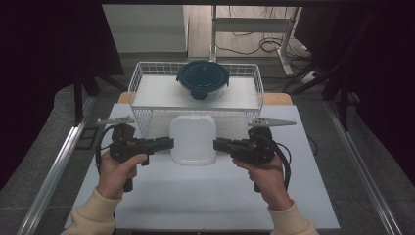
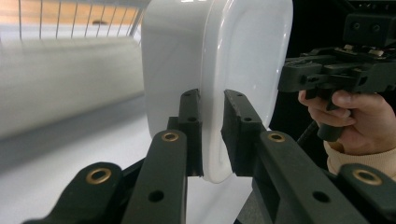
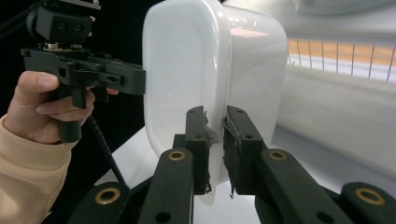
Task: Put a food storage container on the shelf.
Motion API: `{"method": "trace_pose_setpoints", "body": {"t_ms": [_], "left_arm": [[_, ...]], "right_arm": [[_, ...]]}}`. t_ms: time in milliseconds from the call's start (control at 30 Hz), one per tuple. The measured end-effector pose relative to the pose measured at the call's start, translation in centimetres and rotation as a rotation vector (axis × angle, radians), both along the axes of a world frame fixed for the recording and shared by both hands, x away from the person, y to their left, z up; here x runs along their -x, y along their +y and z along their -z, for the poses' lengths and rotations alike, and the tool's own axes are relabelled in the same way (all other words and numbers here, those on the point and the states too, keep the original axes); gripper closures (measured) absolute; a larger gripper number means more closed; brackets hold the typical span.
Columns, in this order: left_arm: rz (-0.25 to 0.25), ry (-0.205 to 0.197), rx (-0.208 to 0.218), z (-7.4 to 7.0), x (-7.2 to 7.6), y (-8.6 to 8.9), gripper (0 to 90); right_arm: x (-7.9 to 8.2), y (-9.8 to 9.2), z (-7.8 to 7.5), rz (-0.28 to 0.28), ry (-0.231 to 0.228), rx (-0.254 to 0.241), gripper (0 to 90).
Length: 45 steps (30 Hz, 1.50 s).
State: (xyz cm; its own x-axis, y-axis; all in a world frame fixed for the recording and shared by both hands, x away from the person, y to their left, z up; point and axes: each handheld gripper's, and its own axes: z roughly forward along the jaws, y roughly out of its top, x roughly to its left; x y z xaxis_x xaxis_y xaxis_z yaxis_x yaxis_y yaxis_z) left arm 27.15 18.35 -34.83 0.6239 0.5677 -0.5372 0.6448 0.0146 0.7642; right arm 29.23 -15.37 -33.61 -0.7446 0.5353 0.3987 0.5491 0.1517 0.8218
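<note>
Gripping opposite rims of the white container (image 1: 193,139), the left gripper (image 1: 169,143) and right gripper (image 1: 218,144) hold it clamped above the table (image 1: 205,196), just before the wire basket (image 1: 139,81). Keep both grippers level and equally high, clearing the basket's front wall.

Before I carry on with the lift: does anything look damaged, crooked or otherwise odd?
Yes: in the right gripper view, the pads of the right gripper look torn and frayed where they pinch the rim of the white container. The left gripper grips the opposite rim cleanly. The container looks level.
</note>
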Motion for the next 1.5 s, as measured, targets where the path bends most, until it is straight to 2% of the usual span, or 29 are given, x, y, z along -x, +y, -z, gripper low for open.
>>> {"method": "trace_pose_setpoints", "body": {"t_ms": [233,333,500,800,933,1300,1500], "left_arm": [[-0.004,-0.029,-0.012,-2.8,-0.9,0.3,79.1],[-0.002,-0.034,0.001,-3.7,-1.5,0.4,79.3],[-0.006,-0.071,-0.003,-5.8,-2.2,0.5,79.3],[0.002,-0.094,0.000,-8.8,-4.7,0.6,79.2],[0.013,-0.082,0.004,-9.6,-6.7,0.6,79.2],[0.006,-0.037,-0.007,-10.7,-12.0,0.4,79.2],[0.000,-0.019,-0.018,-11.4,-14.1,0.0,79.1]], "right_arm": [[-1.0,0.2,-2.4,0.000,-0.021,-0.025,80.1],[-1.4,0.2,-3.4,-0.003,-0.028,-0.038,80.1],[-1.9,0.4,-5.6,0.001,-0.053,-0.046,80.2],[-3.6,0.4,-9.0,0.010,-0.078,-0.043,80.2],[-5.2,0.4,-9.9,0.010,-0.080,-0.042,80.2],[-10.7,0.2,-10.8,0.014,-0.011,-0.057,80.6],[-12.9,0.0,-11.2,0.027,0.022,-0.057,80.8]]}}
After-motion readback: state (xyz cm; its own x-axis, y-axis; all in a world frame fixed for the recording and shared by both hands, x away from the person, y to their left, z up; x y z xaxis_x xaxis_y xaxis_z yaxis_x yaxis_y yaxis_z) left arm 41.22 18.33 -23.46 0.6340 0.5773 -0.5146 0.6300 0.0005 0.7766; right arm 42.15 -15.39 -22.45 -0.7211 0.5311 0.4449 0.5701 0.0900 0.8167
